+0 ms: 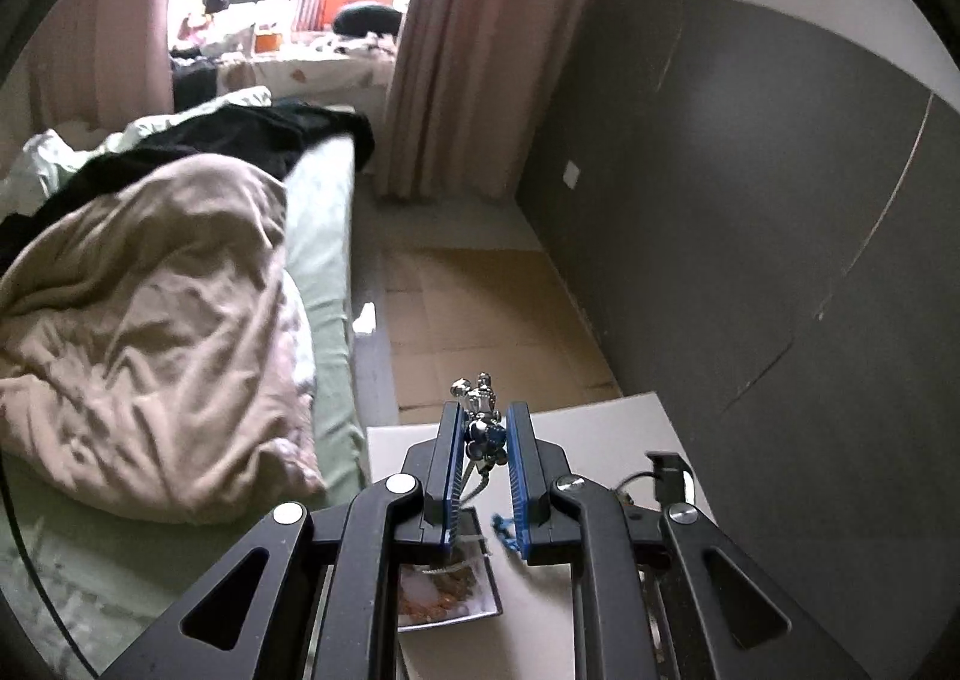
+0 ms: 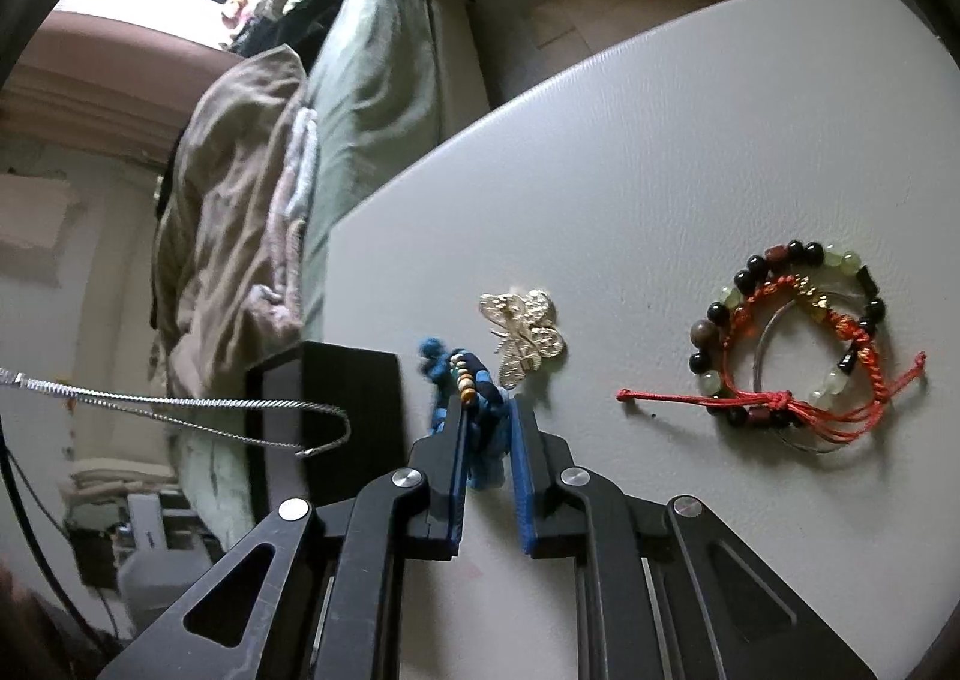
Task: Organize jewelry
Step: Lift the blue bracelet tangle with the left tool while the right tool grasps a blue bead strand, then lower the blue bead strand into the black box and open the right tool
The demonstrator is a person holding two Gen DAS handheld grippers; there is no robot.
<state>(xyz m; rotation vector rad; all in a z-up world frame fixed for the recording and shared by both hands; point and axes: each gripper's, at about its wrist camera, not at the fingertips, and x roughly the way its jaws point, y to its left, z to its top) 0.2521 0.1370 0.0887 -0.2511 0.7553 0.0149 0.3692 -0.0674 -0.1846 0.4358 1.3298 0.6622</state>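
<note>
My left gripper [image 1: 485, 421] is lifted above the white table [image 1: 606, 422] and shut on a silver charm pendant [image 1: 477, 393]. Its chain [image 1: 471, 479] hangs down between the pads. The same silver chain [image 2: 180, 407] dangles at the left of the right wrist view. Down at the table surface, my right gripper [image 2: 487, 411] is shut on a blue braided bracelet [image 2: 474, 380] with small beads. A gold butterfly brooch [image 2: 525, 335] lies just beyond its tips. A heap of beaded and red-cord bracelets [image 2: 792, 344] lies to the right.
A black box [image 2: 336, 416] stands on the table left of the right gripper. A printed card [image 1: 450, 590] lies under the left gripper. A bed with a beige duvet [image 1: 150, 332] borders the table's left side. A grey wall panel [image 1: 750, 212] runs along the right.
</note>
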